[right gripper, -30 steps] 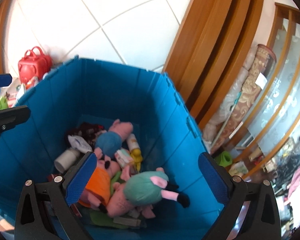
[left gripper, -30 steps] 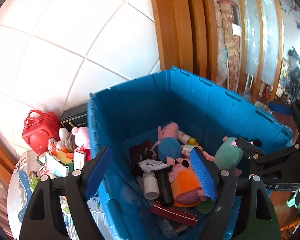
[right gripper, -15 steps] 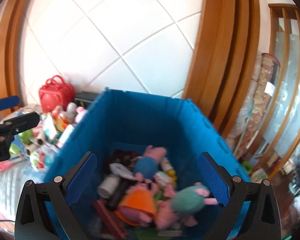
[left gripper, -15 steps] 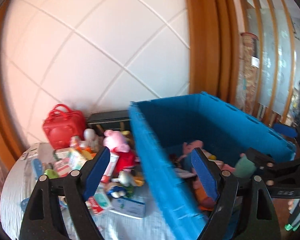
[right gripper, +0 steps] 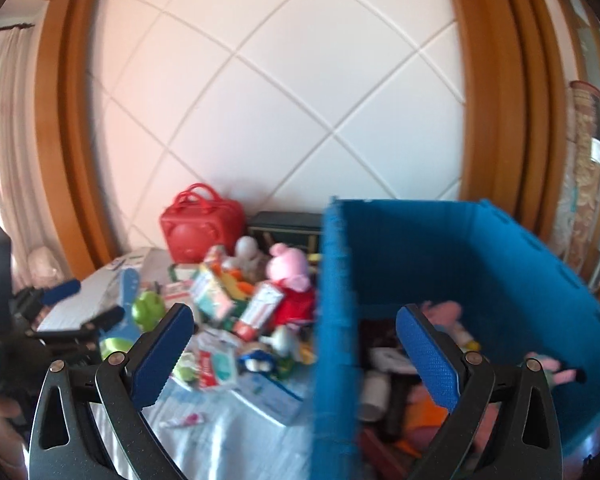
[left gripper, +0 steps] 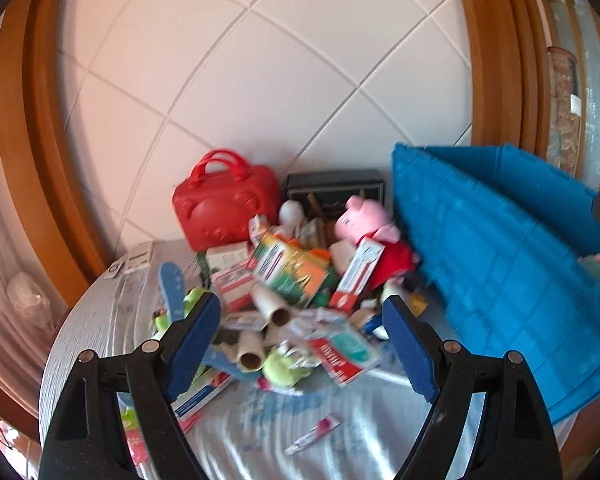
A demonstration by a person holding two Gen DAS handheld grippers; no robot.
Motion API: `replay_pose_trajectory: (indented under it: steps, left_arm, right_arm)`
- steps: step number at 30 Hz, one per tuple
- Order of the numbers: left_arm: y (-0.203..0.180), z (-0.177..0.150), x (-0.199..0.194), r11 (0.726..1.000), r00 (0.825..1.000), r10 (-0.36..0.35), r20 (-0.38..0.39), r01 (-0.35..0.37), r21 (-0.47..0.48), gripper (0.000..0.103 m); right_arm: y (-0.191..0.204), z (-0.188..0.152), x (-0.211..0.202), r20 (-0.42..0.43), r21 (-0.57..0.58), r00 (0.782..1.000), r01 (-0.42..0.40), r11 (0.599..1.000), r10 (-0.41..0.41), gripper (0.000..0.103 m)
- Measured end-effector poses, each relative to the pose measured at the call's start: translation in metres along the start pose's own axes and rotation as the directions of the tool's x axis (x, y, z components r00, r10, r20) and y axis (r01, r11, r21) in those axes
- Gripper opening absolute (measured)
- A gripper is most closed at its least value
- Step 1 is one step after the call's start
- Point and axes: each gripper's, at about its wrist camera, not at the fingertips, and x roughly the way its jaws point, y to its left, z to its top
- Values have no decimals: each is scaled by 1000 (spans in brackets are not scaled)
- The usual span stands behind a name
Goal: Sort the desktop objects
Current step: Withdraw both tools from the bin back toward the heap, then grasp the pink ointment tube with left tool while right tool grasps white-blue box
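A heap of small things lies on the round table (left gripper: pixel 100 320): boxes, cardboard tubes (left gripper: pixel 274 308), a pink pig plush in a red dress (left gripper: pixel 366 224), a green toy (left gripper: pixel 284 368). A blue bin (left gripper: pixel 500 264) stands to the right and holds plush toys and bottles (right gripper: pixel 432 364). My left gripper (left gripper: pixel 300 344) is open and empty, above the heap's near edge. My right gripper (right gripper: pixel 296 360) is open and empty, straddling the bin's left wall (right gripper: pixel 334 320). The left gripper also shows in the right wrist view (right gripper: pixel 80 304).
A red toy case (left gripper: pixel 224 204) and a dark box (left gripper: pixel 334 192) stand at the back against the white tiled wall. A small tube (left gripper: pixel 312 436) lies alone on the cloth near me. A blue shoe insole (left gripper: pixel 172 284) lies at the left.
Both grippers have swung left and back, away from over the blue bin toward the heap on the table. Both have stayed open and empty.
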Motion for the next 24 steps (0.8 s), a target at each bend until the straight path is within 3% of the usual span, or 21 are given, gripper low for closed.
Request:
replay_pose_trajectory:
  steps: [5,10,15,20,24]
  left_arm:
    - [38,-46,33,1000,995,-4,-103,2,-19,83]
    - [58,-100,76,998,970,-39,-241,26,-55,83]
    - [61,-150,118,993,932,-88,-351,56,-101,83]
    - [42,-188,155,993,893,-113,-436,88,-77,66]
    - [24,-207,178,988,865,-151,-478,130,-77,64]
  right_arm:
    - [49,-16,43,-61,-31,997,-47,998,45,103]
    - [80,-49,89,-167,-50,983,-82,995,72,103]
    - [85,-101,142,-316,-38,946,-80,996,64,103]
    - [69,-153,184,-450,-9,893,-25,1000,18,103]
    - [55,-183,203,-516,-5,856,10,1000,-11,103]
